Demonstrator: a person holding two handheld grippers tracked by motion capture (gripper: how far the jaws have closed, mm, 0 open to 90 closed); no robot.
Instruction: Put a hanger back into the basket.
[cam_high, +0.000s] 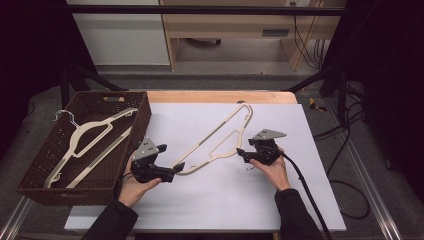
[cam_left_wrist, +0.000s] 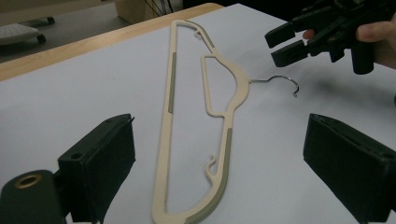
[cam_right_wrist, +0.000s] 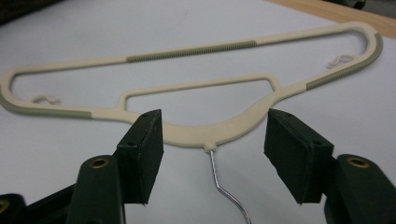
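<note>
So the cream hanger (cam_high: 216, 141) is lying flat on the white sheet (cam_high: 280, 200), stretched between the two grippers, and both hands look like they're lining up to lift it together. The right gripper (cam_right_wrist: 212, 140) has its jaws spread on either side of the hanger's neck, right where the wire hook (cam_right_wrist: 224, 186) comes out, with the hook running back toward the hand; nothing's pinched there, the pads stand clear of the plastic. Makes sense to go for the neck, since that's the thickest, stiffest spot. The left gripper (cam_left_wrist: 219, 158) sits at the hanger's near shoulder end, jaws spread wide with that end between them, also not touching as far as I can tell. Grabbing both ends would keep a long floppy thing like this from swinging. Off to the outer side of the left gripper is a brown basket (cam_high: 130, 97) with another hanger (cam_high: 87, 137) already lying in it, so my guess is that's where this one is headed.
</note>
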